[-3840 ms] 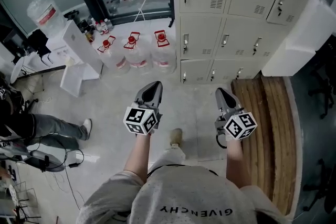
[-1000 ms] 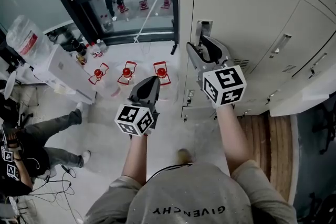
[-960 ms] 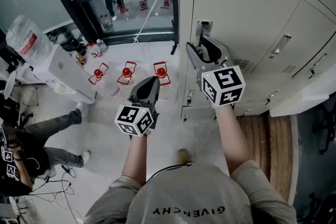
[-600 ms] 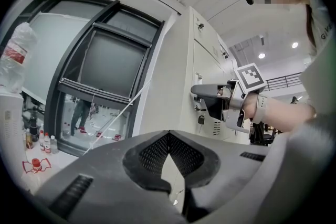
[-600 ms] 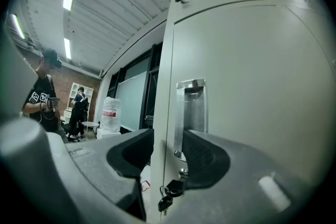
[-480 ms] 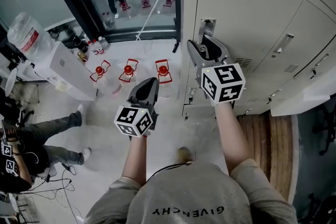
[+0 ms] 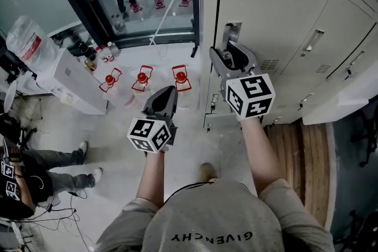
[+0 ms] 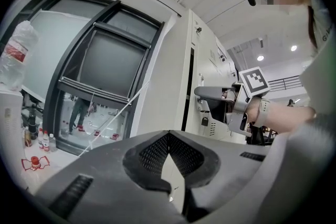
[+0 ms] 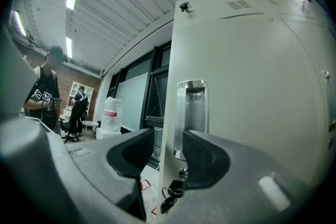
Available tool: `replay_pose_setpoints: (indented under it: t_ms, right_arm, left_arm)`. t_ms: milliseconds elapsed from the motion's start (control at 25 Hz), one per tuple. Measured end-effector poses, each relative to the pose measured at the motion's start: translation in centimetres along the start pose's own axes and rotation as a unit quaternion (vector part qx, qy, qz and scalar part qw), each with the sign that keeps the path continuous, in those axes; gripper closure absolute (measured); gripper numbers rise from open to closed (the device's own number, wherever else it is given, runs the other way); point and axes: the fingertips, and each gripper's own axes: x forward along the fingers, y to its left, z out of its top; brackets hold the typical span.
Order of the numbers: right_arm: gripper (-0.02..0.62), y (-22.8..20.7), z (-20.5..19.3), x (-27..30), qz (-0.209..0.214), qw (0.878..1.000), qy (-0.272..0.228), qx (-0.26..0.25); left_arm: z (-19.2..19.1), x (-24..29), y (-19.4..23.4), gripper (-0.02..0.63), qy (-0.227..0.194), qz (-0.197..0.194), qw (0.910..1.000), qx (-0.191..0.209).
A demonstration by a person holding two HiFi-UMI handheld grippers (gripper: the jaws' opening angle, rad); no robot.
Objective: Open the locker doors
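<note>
The bank of grey lockers point(image 7: 331, 38) stands straight ahead of the right tongs point(image 9: 168, 140). The leftmost door point(image 7: 266, 9) faces them and looks shut. Those tongs are spread wide, having just closed a little. They straddle the door's left edge, with the recessed handle point(image 9: 191, 110) just above the right jaw, and I see neither pad pressing on anything. A bunch of keys point(image 9: 170, 194) hangs just below them. The left tongs point(image 8: 168, 135) are held off to the left, clear of the door, closed and empty.
</note>
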Motion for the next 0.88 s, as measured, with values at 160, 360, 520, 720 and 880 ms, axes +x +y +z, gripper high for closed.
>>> replay_pose_setpoints:
  t_ms: [160,360,520,720,880]
  right_arm:
    - [0.427,0.6,0.1,-1.4,-0.007,1.000,-0.001,-0.001]
    - [0.431,1.1,0.2,-3.6,-0.022,1.000,-0.001,-0.004]
    - [0.437,1.4,0.4,-5.3,-0.039,0.999,0.002,-0.005]
    - [0.454,1.3,0.6,-7.9,-0.062,0.998,-0.001,-0.004]
    - [0.472,1.2,0.6,-10.1,-0.077,0.997,-0.006,0.001]
  left_arm:
    - [0.0,-0.8,-0.5,0.607,0.000,-0.009,1.0000,-0.002]
    - [-0.1,-1.9,-1.4,0.607,0.002,-0.022,0.9998,-0.004]
    - [-0.1,-2.9,-2.2,0.607,0.004,-0.032,0.9995,-0.005]
    - [-0.2,-4.0,-3.9,0.607,0.006,-0.051,0.9987,-0.005]
    - [-0.2,-4.9,-5.0,0.607,0.006,-0.065,0.9978,-0.005]
